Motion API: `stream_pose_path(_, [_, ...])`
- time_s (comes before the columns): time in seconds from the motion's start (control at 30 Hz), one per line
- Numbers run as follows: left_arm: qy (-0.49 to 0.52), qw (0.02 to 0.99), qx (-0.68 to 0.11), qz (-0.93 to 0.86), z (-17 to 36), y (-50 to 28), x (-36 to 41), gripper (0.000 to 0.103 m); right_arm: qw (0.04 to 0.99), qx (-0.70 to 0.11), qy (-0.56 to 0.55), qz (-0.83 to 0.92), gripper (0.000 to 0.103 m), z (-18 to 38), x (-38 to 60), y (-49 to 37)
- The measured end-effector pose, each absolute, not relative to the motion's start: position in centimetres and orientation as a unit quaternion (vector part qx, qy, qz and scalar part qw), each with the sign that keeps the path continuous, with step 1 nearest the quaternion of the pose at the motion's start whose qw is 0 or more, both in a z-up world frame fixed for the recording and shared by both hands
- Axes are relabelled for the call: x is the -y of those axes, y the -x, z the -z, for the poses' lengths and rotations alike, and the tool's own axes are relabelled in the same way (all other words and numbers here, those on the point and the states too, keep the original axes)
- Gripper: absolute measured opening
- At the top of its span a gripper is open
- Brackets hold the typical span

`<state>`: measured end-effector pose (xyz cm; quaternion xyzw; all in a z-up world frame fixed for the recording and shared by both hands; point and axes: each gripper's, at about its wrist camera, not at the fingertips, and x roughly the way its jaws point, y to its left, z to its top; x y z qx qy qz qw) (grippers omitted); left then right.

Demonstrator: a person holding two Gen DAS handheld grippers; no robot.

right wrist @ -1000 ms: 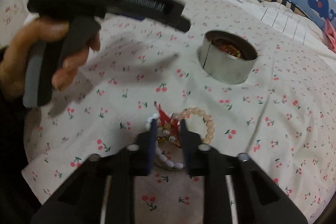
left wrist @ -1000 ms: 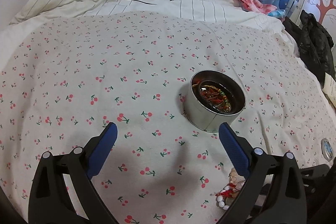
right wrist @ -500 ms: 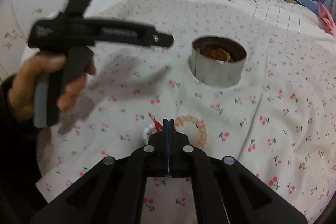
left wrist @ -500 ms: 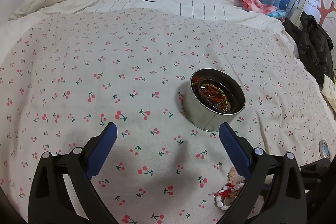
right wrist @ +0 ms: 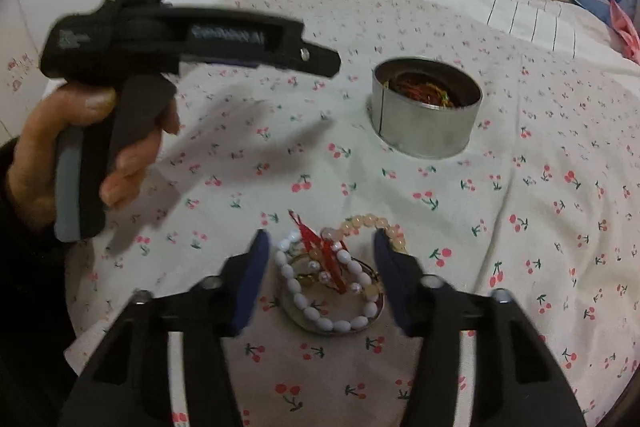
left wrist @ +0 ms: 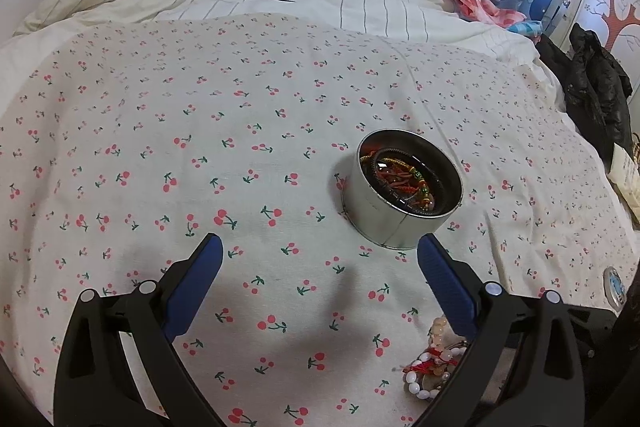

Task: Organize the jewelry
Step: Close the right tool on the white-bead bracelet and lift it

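Right gripper [right wrist: 318, 251] held low over bed, jaws spread, bracelet pile [right wrist: 332, 279] framed between them, nothing pinched. White bead bracelet [right wrist: 320, 321], pink bead bracelet [right wrist: 372, 221] and red cord [right wrist: 310, 233] tangled together on cherry-print sheet [left wrist: 200, 131]. Round metal tin [right wrist: 426, 125] seen farther off, well apart from pile, bracelets inside. Left gripper [left wrist: 318, 255] held above sheet near tin, jaws spread wide, empty.

The left tongs [left wrist: 318, 259] stood wide apart above the cherry-print bedsheet [left wrist: 200, 147]. A round metal tin [left wrist: 394, 223] holding tangled bracelets sat just beyond the right finger; a beaded bracelet pile [left wrist: 430, 367] lay beside it.
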<state>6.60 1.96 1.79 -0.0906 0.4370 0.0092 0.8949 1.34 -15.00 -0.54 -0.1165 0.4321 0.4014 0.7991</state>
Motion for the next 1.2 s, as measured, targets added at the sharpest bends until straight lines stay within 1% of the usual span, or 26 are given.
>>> stream_pose_path(0.07, [0.091, 0.894, -0.438, -0.008, -1.8, -6.6, -1.9, 0.094, 0.792, -0.442, 0.124, -0.403, 0.035, 1.1, 14.8, -1.4])
stream_pose_path(0.13, [0.091, 0.894, -0.438, -0.008, -1.7, -6.6, -1.9, 0.094, 0.791, -0.446, 0.136, -0.396, 0.034, 1.6, 14.4, -1.4])
stream_pose_path(0.2, [0.091, 0.894, -0.438, -0.007, -1.7, -6.6, -1.9, 0.094, 0.788, -0.451, 0.145, -0.393, 0.014, 2.0, 14.2, -1.4])
stream_pose_path(0.23, [0.091, 0.894, -0.438, -0.007, -1.7, -6.6, -1.9, 0.094, 0.79, -0.448, 0.144, -0.393, 0.009, 1.9, 14.3, -1.4])
stream_pose_path(0.27, [0.091, 0.894, -0.438, -0.008, -1.7, -6.6, -1.9, 0.094, 0.79, -0.446, 0.142, -0.395, 0.006, 1.7, 14.4, -1.3])
stream_pose_path(0.47, [0.088, 0.894, -0.44, -0.009, -1.5, -6.7, -1.8, 0.094, 0.796, -0.43, 0.08, -0.417, 0.004, -0.2, 16.0, -1.6])
stream_pose_path(0.63, [0.085, 0.891, -0.447, -0.005, -1.2, -6.8, -1.5, 0.094, 0.799, -0.399, -0.023, -0.449, 0.004, -2.9, 19.2, -2.5])
stream_pose_path(0.77, [0.079, 0.885, -0.459, 0.005, -0.7, -7.0, -1.0, 0.094, 0.807, -0.4, -0.048, -0.431, 0.004, -3.1, 20.2, -3.6])
stream_pose_path(0.87, [0.067, 0.876, -0.476, 0.03, -0.1, -7.1, 0.1, 0.094, 0.83, -0.394, -0.043, -0.392, 0.004, -3.5, 21.1, -4.2])
stream_pose_path(0.97, [0.042, 0.867, -0.492, 0.065, 0.6, -7.0, 2.1, 0.094, 0.847, -0.385, -0.065, -0.361, 0.004, -4.1, 22.6, -4.9])
stream_pose_path(1.1, [-0.031, 0.867, -0.49, 0.084, 1.3, -6.4, 5.7, 0.094, 0.867, -0.369, -0.103, -0.319, 0.004, -4.8, 25.0, -5.7])
stream_pose_path(1.2, [-0.063, 0.861, -0.496, 0.091, 2.2, -6.4, 7.4, 0.094, 0.867, -0.369, -0.128, -0.309, 0.004, -4.9, 26.2, -6.1])
